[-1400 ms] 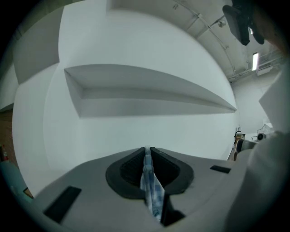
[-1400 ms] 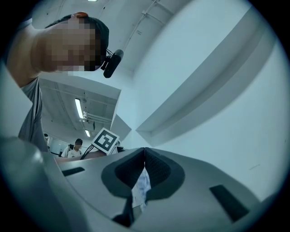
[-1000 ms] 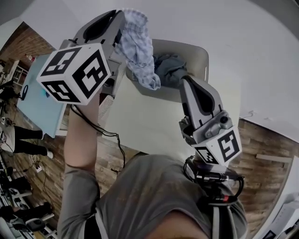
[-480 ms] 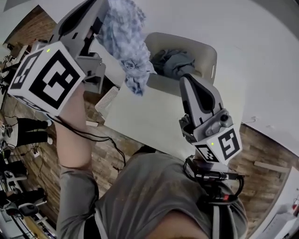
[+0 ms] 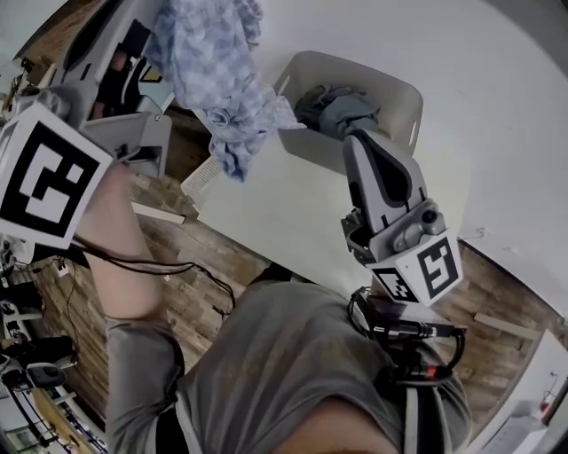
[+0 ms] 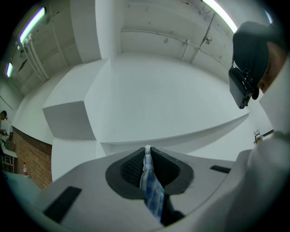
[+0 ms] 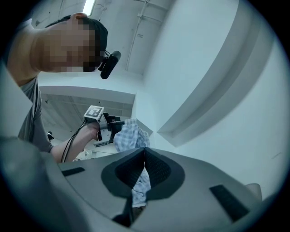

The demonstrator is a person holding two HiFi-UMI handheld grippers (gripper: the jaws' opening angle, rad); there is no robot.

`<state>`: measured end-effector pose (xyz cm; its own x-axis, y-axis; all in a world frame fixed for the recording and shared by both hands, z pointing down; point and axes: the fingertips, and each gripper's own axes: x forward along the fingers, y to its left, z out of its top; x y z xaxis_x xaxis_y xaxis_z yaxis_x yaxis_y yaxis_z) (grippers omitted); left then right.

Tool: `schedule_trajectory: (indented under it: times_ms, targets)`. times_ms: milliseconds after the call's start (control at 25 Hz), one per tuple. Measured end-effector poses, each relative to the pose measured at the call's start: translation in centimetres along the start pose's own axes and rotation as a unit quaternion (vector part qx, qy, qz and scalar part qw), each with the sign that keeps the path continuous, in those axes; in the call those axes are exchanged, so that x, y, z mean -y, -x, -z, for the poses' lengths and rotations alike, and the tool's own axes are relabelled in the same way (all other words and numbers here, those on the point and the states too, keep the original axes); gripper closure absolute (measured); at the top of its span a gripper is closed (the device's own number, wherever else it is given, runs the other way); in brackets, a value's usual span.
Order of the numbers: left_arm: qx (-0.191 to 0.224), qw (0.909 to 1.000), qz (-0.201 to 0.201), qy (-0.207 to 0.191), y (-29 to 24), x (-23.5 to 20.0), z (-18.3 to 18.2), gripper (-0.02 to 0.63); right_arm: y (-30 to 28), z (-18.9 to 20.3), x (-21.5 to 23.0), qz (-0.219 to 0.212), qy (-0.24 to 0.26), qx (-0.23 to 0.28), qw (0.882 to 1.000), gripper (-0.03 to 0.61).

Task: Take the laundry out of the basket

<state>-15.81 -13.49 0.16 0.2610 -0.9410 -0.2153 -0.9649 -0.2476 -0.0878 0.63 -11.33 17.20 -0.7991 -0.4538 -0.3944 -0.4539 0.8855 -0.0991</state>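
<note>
My left gripper [image 5: 153,16] is raised high at the upper left, shut on a blue checked cloth [image 5: 216,84] that hangs clear of the table. In the left gripper view the pads [image 6: 136,165] pinch a fold of that cloth [image 6: 152,195]. The white laundry basket [image 5: 395,82] stands on the white table [image 5: 284,217] and holds a dark grey-blue garment [image 5: 342,106]. My right gripper [image 5: 357,140] is shut and holds nothing, its tips just in front of the basket. In the right gripper view the hanging cloth [image 7: 130,138] and the left gripper [image 7: 107,124] show beyond the shut jaws.
A white slatted item [image 5: 204,177] sits by the table's left edge. Wooden floor [image 5: 191,288] with a black cable lies below the table. A white wall runs behind the basket.
The left gripper has risen and swung left, lifting the checked cloth up out of the basket. The right gripper has hardly moved.
</note>
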Motion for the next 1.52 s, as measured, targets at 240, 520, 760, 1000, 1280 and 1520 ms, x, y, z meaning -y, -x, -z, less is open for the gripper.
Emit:
schedule_trajectory:
  times_ms: [240,520,760,1000,1280,1520]
  targets:
    - [-0.004,0.9999,-0.008,0.012,2.1,-0.6,0.9,0.566,-0.9,-0.7,-2.9,-0.018,0.001,0.003,1.0,0.571]
    - [-0.012,0.9993,-0.018,0.031,4.7,-1.5,2.0,0.566,-1.3,-0.1,-3.2,-0.03,-0.004,-0.009,1.0,0.571]
    - [-0.017,0.9985,-0.026,0.044,6.8,-2.2,2.9,0.566,-2.4,0.4,-3.8,-0.038,0.0,-0.026,0.999,0.571]
    - [-0.035,0.9975,-0.035,0.051,7.8,-1.3,7.8,0.566,-2.3,1.2,-3.5,-0.037,0.008,-0.042,0.998,0.571]
    - [-0.081,0.9934,-0.037,0.072,8.3,-0.7,14.5,0.566,-2.1,1.8,-2.6,-0.023,0.008,-0.056,0.998,0.571]
    - [-0.108,0.9902,-0.032,0.083,8.1,0.1,19.4,0.566,-1.9,2.5,-1.5,-0.006,0.006,-0.071,0.997,0.571]
